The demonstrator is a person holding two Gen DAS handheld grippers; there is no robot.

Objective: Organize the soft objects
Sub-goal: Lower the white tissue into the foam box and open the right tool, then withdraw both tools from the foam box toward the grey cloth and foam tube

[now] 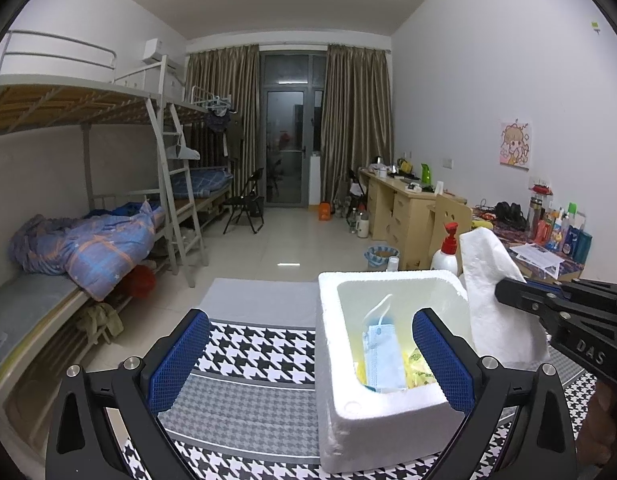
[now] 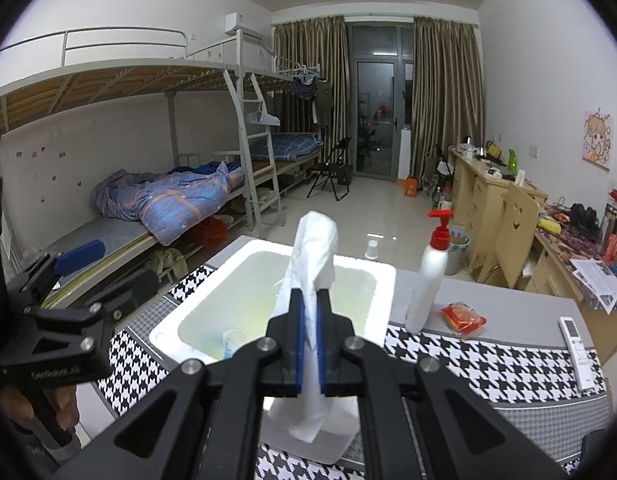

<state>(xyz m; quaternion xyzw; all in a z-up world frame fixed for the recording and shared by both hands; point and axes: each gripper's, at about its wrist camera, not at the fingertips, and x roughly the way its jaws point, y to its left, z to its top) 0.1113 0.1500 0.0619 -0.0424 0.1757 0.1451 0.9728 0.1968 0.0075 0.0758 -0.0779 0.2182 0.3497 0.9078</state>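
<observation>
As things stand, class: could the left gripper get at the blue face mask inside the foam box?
Probably yes. The left gripper is open and empty, the foam box has no lid, and the face mask stands exposed near its front wall.

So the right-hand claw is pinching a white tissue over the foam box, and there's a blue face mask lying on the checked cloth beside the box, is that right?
Not quite. The blue face mask is not on the checked cloth; it stands inside the foam box, as the left wrist view shows. The rest holds: the right gripper is shut on the white tissue above the box.
</observation>
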